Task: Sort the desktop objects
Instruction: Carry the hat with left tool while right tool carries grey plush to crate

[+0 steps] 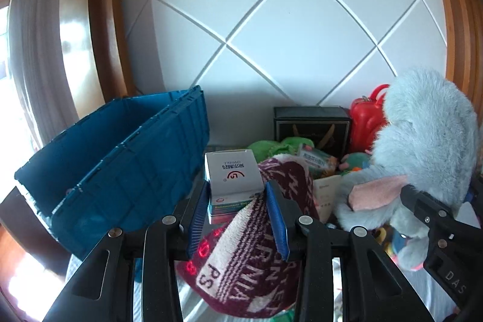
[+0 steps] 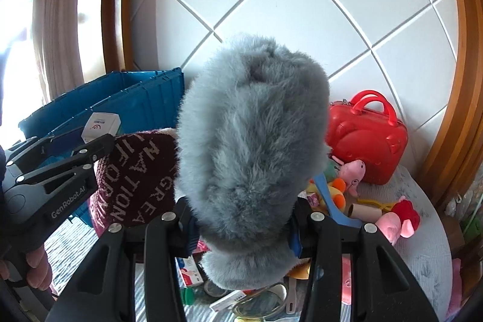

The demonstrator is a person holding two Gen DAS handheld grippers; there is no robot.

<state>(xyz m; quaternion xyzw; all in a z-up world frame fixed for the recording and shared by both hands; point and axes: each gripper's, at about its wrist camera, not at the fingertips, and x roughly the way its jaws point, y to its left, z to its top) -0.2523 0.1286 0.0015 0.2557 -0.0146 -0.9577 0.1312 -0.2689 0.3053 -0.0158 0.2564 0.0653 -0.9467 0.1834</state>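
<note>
Your left gripper [image 1: 238, 219] is clamped on the maroon knit cloth [image 1: 247, 255], with a white carton [image 1: 232, 175] stacked just beyond its fingertips. The blue crate [image 1: 120, 159] stands open at your left, its near rim just beside the left finger. Your right gripper [image 2: 241, 234] holds the grey plush toy [image 2: 250, 147] between narrow jaws; the plush hides both pads and most clutter behind it. The red case [image 2: 365, 138] sits against the wall panel [image 2: 302, 5].
</note>
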